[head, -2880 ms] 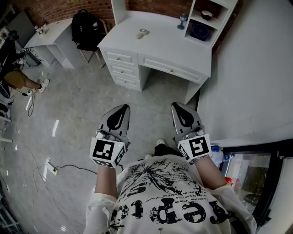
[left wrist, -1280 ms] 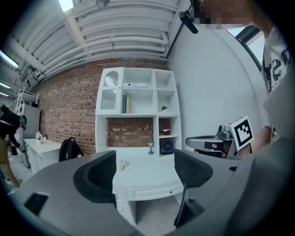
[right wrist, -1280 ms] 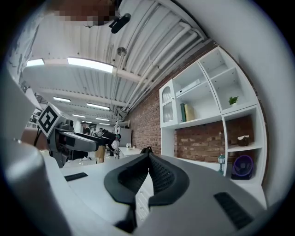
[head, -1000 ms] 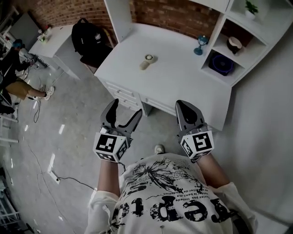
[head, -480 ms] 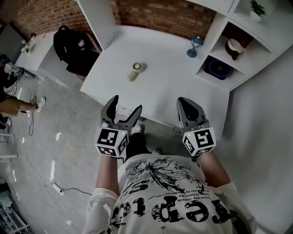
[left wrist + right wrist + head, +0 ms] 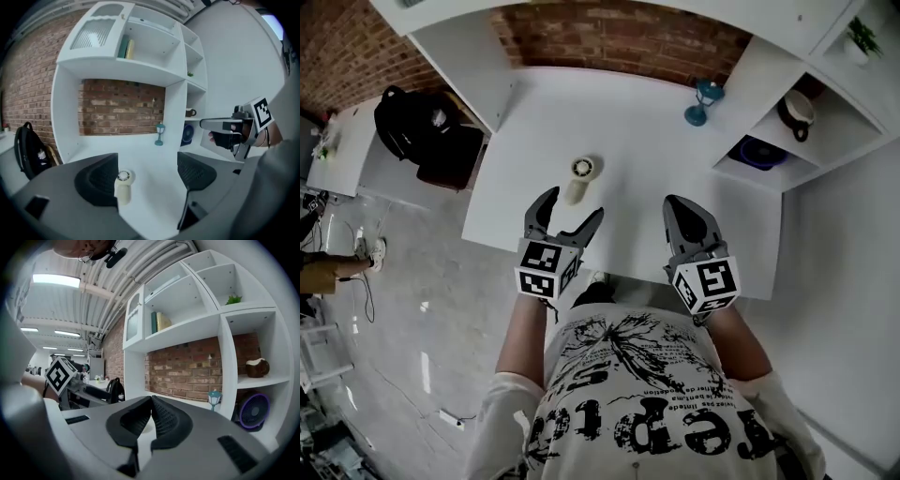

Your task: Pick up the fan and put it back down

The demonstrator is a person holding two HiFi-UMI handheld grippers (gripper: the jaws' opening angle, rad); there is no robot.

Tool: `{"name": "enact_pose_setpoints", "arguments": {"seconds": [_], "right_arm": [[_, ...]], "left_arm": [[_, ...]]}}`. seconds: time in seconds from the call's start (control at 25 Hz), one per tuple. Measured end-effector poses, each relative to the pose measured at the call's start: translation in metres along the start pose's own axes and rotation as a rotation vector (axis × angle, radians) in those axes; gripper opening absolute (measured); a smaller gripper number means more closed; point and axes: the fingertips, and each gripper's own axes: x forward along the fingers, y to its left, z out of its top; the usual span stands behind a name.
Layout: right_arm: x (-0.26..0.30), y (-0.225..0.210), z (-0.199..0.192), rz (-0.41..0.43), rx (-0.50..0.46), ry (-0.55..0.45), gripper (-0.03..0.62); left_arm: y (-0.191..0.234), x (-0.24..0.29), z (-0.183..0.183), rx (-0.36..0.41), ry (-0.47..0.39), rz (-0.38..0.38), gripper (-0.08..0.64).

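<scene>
The fan [image 6: 124,187] is partly hidden behind the left hand-held gripper [image 6: 147,159].

The room is bright and evenly lit by the ceiling strip lights [image 6: 56,281] that show in the right gripper view. From the head view the white bench [image 6: 628,122] looks almost washed out, with only faint, soft shadows on it. The brick recess [image 6: 619,37] at its far edge sits dimmer under the shelving [image 6: 140,70]. Pale streaks of glare lie on the glossy floor [image 6: 417,328]. Both gripper views bend straight lines and go black at their corners. Close to the lens, the left claw [image 6: 147,180] and right claw [image 6: 151,416] look soft and out of focus.
</scene>
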Motion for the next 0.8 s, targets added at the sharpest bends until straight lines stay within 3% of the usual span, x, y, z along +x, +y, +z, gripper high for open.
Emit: {"name": "enact_pose_setpoints", "arguments": {"seconds": [0.2, 0.44, 0.8], "right_arm": [[0.052, -0.004, -0.013, -0.085, 0.009, 0.035, 0.014], [0.103, -0.010, -0.028, -0.157, 0.002, 0.046, 0.014], [0.148, -0.016, -0.056, -0.217, 0.007, 0.108, 0.014]], "left_arm": [[0.045, 0.059, -0.032, 0.016, 0.127, -0.098, 0.379], [0.090, 0.122, -0.069, 0.013, 0.237, -0.130, 0.379], [0.118, 0.186, -0.125, -0.050, 0.448, -0.179, 0.390]]}}
